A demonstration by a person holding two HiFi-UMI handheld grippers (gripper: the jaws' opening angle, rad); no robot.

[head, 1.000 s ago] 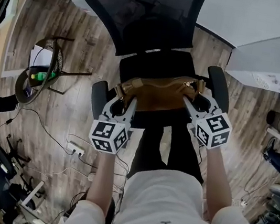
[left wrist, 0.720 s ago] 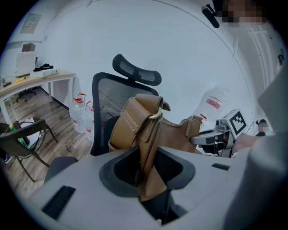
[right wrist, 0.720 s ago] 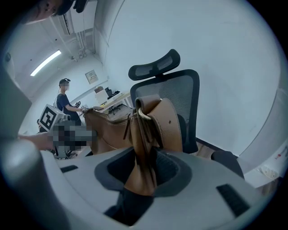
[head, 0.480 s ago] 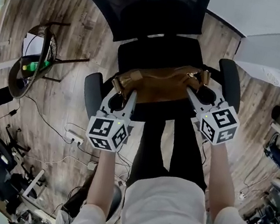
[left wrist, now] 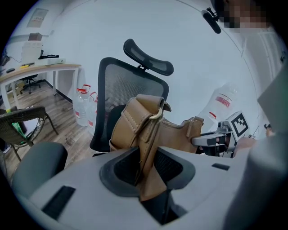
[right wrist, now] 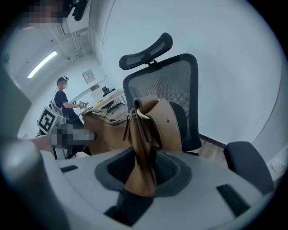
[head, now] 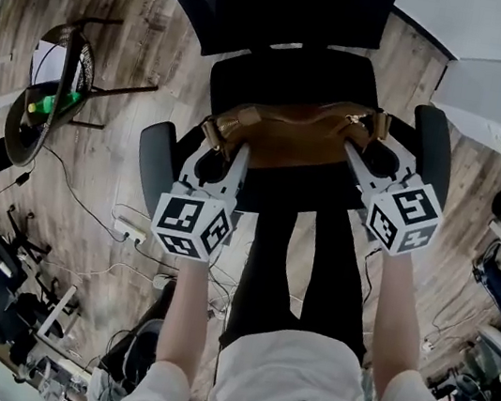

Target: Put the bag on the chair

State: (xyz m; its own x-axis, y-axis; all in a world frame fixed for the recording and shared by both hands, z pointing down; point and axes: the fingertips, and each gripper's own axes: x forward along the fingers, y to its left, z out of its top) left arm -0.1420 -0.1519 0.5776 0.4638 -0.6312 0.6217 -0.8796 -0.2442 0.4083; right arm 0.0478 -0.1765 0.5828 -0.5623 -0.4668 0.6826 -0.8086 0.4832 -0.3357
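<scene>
**While both grippers hold its ends, the tan handbag spans the chair seat**

Because each end is pinched in a gripper, the tan handbag (head: 290, 137) is stretched between them over the seat (head: 286, 72) of the black office chair (left wrist: 118, 85), in front of its mesh backrest. Whether its base already rests on the cushion cannot be told.

The left gripper (head: 219, 147) is clamped on the stitched strap tab (left wrist: 143, 134) at the bag's left end, just below the metal ring (left wrist: 156, 117). The right gripper (head: 359, 151) is closed the same way on the matching tab at the other end, with the leather standing up between its jaws in the right gripper view.

The bag looks like soft, smooth leather or an imitation of it, and its body dips a little between the two holds. It is likely light to moderate in weight and not fragile, but floppy. The stitched end tabs are probably the soundest places to grip, since a hold on the smooth side panels could slip.

Its long axis runs side to side across the seat, from one armrest (head: 152, 164) toward the other (head: 436, 145). The left end sits slightly nearer the person. The zip (left wrist: 176, 124) faces up and the base faces the cushion.
</scene>
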